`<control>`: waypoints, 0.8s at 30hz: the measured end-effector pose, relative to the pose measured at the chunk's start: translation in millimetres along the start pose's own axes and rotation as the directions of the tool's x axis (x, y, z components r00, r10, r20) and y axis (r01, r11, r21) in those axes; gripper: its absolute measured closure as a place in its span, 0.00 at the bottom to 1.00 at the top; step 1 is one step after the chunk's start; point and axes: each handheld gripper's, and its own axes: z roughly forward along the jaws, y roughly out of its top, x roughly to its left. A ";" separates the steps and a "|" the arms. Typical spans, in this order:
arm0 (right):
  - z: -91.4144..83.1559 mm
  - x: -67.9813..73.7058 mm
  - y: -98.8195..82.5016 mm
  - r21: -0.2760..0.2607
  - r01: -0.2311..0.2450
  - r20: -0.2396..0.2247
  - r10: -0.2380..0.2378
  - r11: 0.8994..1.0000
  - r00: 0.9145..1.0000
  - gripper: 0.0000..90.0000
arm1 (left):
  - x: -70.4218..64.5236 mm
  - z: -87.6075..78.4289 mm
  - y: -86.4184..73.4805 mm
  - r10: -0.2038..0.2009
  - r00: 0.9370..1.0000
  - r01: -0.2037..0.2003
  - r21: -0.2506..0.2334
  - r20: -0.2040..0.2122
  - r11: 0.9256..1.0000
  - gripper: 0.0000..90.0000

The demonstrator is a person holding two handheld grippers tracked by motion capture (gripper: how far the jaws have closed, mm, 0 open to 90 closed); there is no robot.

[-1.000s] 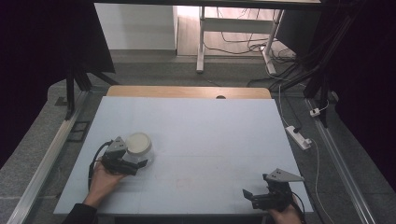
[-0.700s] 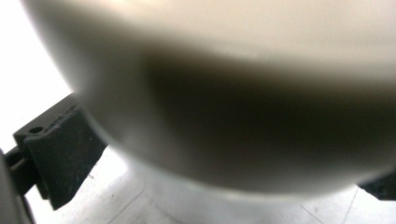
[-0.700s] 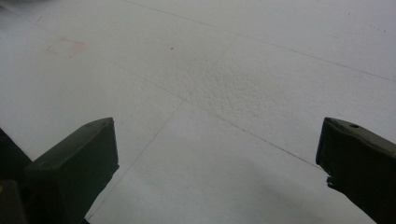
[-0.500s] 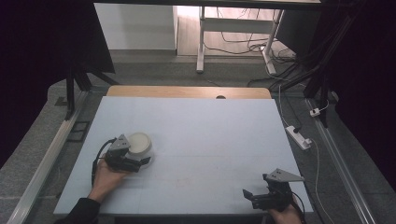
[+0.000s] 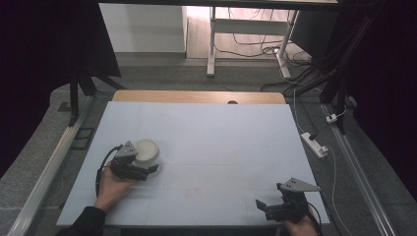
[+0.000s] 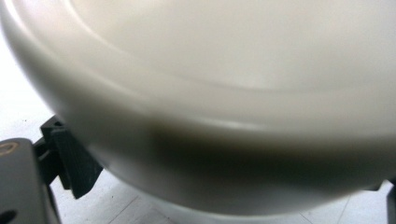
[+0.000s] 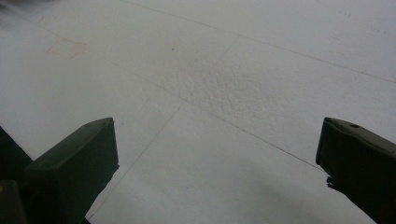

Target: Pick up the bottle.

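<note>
A round white bowl [image 5: 146, 150] sits on the pale table [image 5: 211, 137] at the left. My left gripper [image 5: 142, 162] is pushed right up to it from the near side. In the left gripper view the bowl [image 6: 210, 93] looms very close, and the jaws stand wide apart at its two sides, so the gripper is open; whether they touch it I cannot tell. My right gripper [image 5: 265, 205] rests open at the table's near right corner. Only bare table surface [image 7: 219, 116] lies between its jaws.
A wooden strip [image 5: 196, 96] runs along the table's far edge. A white power strip [image 5: 314, 144] and cables lie on the floor to the right. A white desk frame [image 5: 246, 29] stands beyond the table.
The left hand and gripper have edged slightly closer to the bowl. The bowl and the right gripper have stayed in place.
</note>
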 end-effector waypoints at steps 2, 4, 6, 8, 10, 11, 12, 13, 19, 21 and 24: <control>-0.1 -0.1 0.0 0.000 0.001 0.000 -0.001 1.000 1.000 0.00 | -0.6 -0.3 0.5 0.004 1.000 -0.004 0.002 0.001 1.000 0.08; -0.2 0.0 -0.1 -0.001 0.003 -0.001 -0.003 1.000 1.000 0.00 | -1.5 -0.5 1.2 0.006 1.000 -0.005 0.007 -0.002 1.000 0.08; -0.2 0.0 -0.1 -0.001 0.003 -0.001 -0.003 1.000 1.000 0.00 | -4.3 -1.4 3.3 0.025 1.000 -0.025 0.008 -0.012 1.000 0.08; -0.2 0.0 -0.1 -0.001 0.003 -0.001 -0.003 1.000 1.000 0.00 | -5.9 -3.0 5.0 0.030 1.000 -0.030 -0.003 -0.004 1.000 0.08; -0.3 -0.1 -0.1 -0.002 0.003 -0.001 -0.003 1.000 1.000 0.00 | -7.4 -4.7 7.0 0.027 1.000 -0.027 -0.012 -0.001 1.000 0.08; -0.3 -0.2 -0.1 -0.002 0.003 -0.001 -0.003 1.000 1.000 0.00 | -7.7 -5.4 7.7 0.029 1.000 -0.029 -0.015 0.001 0.999 0.08; -0.3 -0.2 -0.1 -0.002 0.002 -0.001 -0.002 1.000 1.000 0.00 | -8.7 -6.5 8.7 0.030 1.000 -0.030 -0.022 0.000 0.999 0.08; -0.3 -0.3 -0.1 -0.002 0.002 -0.001 -0.002 1.000 1.000 0.00 | -9.3 -7.3 9.6 0.032 0.999 -0.032 -0.026 0.003 0.999 0.08; -0.2 -0.4 -0.1 -0.002 0.000 -0.002 0.000 1.000 1.000 0.00 | -14.3 -10.8 16.9 0.054 0.998 -0.054 -0.037 0.021 0.998 0.08; -0.2 -0.6 -0.1 -0.002 -0.002 -0.002 0.002 1.000 1.000 0.00 | -15.6 -11.9 20.0 0.060 0.998 -0.058 -0.039 0.036 0.998 0.08; -0.2 -0.6 -0.1 -0.002 -0.003 -0.001 0.003 1.000 1.000 0.00 | -19.0 -13.3 25.1 0.069 0.996 -0.067 -0.041 0.058 0.997 0.08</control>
